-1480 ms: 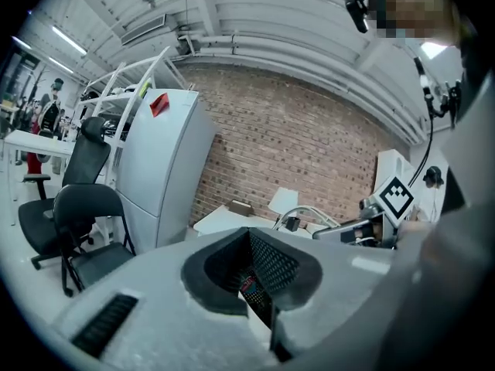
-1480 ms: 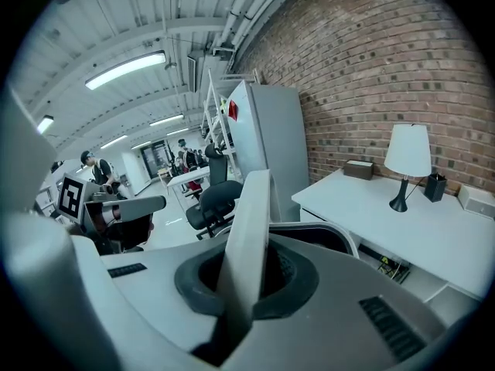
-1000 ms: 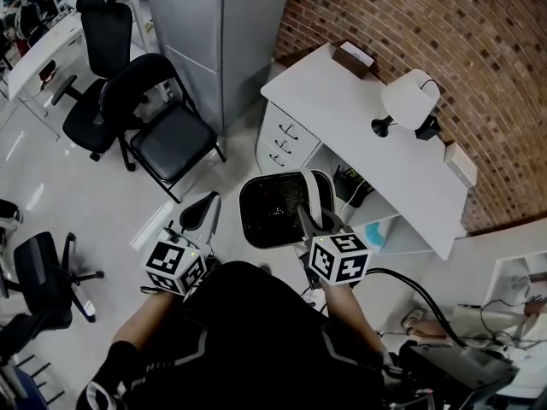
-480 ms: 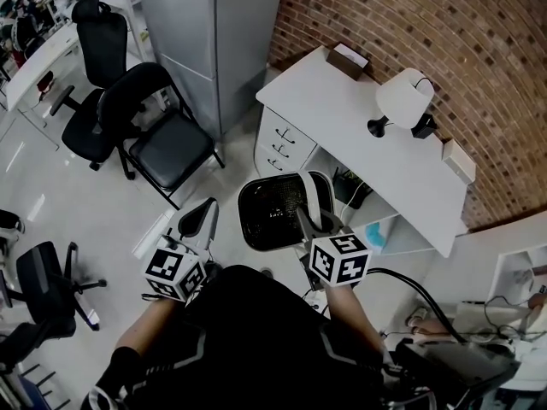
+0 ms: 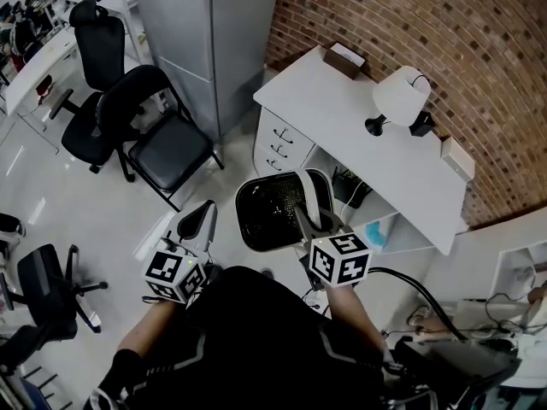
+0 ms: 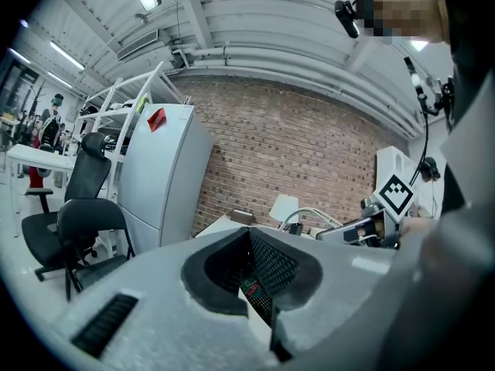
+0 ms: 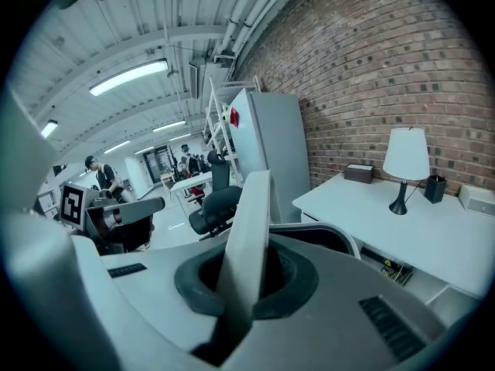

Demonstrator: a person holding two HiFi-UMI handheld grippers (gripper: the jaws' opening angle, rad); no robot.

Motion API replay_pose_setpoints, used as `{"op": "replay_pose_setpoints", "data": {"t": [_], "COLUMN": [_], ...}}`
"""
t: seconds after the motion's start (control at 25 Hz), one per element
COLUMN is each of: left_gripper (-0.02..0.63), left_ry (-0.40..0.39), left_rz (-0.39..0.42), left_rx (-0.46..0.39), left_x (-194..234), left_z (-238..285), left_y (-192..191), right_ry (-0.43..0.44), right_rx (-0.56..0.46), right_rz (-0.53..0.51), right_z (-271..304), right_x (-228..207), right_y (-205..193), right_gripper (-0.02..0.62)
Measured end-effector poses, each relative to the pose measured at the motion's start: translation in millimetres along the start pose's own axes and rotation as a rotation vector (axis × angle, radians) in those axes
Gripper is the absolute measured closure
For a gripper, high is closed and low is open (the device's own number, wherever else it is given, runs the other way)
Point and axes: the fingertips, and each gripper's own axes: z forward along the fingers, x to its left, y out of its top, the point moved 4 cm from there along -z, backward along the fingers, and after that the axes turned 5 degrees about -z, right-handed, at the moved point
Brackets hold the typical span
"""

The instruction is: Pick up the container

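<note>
off the floor by the drawer end of the desk, container hangs same as a sec ago, right gripper jaws pinching its white rim, left gripper jaws pressed together w/ nothing, so pick-up looks done.

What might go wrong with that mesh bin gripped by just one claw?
1. The right gripper pinches only the thin white rim of the container, on one side. The load hangs off-centre and might twist or slip out.
2. The left gripper is shut and apart from the container, so nothing backs up that single grip.
3. The white desk stands close ahead; a swing may knock its drawers.
</note>
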Motion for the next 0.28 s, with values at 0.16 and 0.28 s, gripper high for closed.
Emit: {"op": "replay_pose_setpoints", "data": {"t": [0.16,0.28], "left_gripper": [0.597,0.597], "left_ry": [0.018,0.031], "left_rz": [-0.011,-0.016], "left_rx": [-0.005,-0.005], "left_x": [1.4,4.0], "left_z": [-2.1,-3.8], "left_y": [2.0,3.7], "right_ry": [0.004,0.004], "right_rx": [0.000,-0.002], "right_rz": [-0.002,-0.005], "right_z": [-3.2,-3.3], "right_x": [-0.2,1.6], "right_y": [2.0,3.2], "right_gripper": [0.584,0.584]}}
